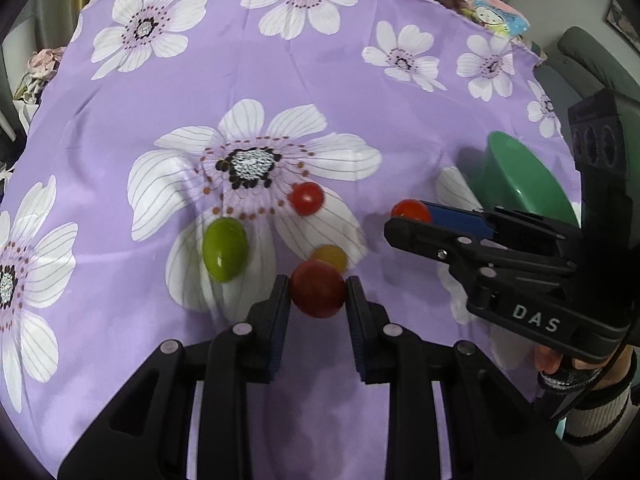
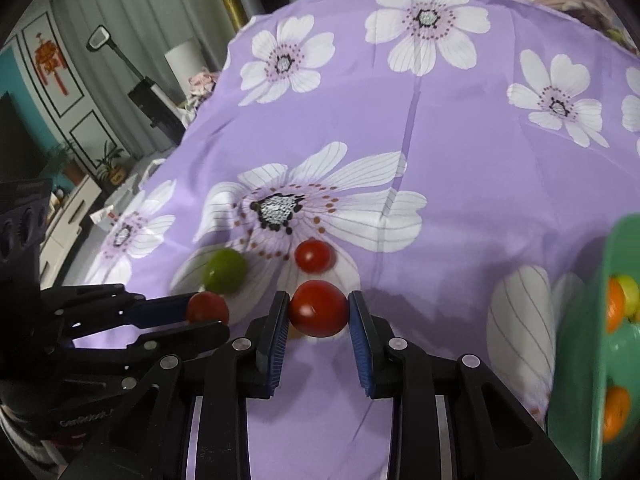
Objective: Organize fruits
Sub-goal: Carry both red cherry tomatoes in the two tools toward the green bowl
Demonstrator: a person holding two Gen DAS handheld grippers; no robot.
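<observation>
My left gripper point(image 1: 318, 294) is shut on a dark red tomato point(image 1: 317, 294), held just above the purple flowered cloth point(image 1: 360, 128). My right gripper point(image 2: 318, 308) is shut on a bright red tomato point(image 2: 318, 308); it shows in the left wrist view point(image 1: 412, 216) with its tomato point(image 1: 410, 210). The left gripper and its tomato point(image 2: 207, 307) show at the left of the right wrist view. On the cloth lie a green fruit point(image 1: 224, 249), a red tomato point(image 1: 306, 198) and a yellow fruit point(image 1: 330, 257). A green bowl point(image 2: 600, 340) at the right holds orange and yellow fruits point(image 2: 616, 304).
The green bowl point(image 1: 520, 176) stands behind the right gripper in the left wrist view. The cloth's far edge has crumpled fabric and a cartoon-print packet point(image 1: 496, 16). A lamp and furniture point(image 2: 120, 64) stand beyond the table's left side.
</observation>
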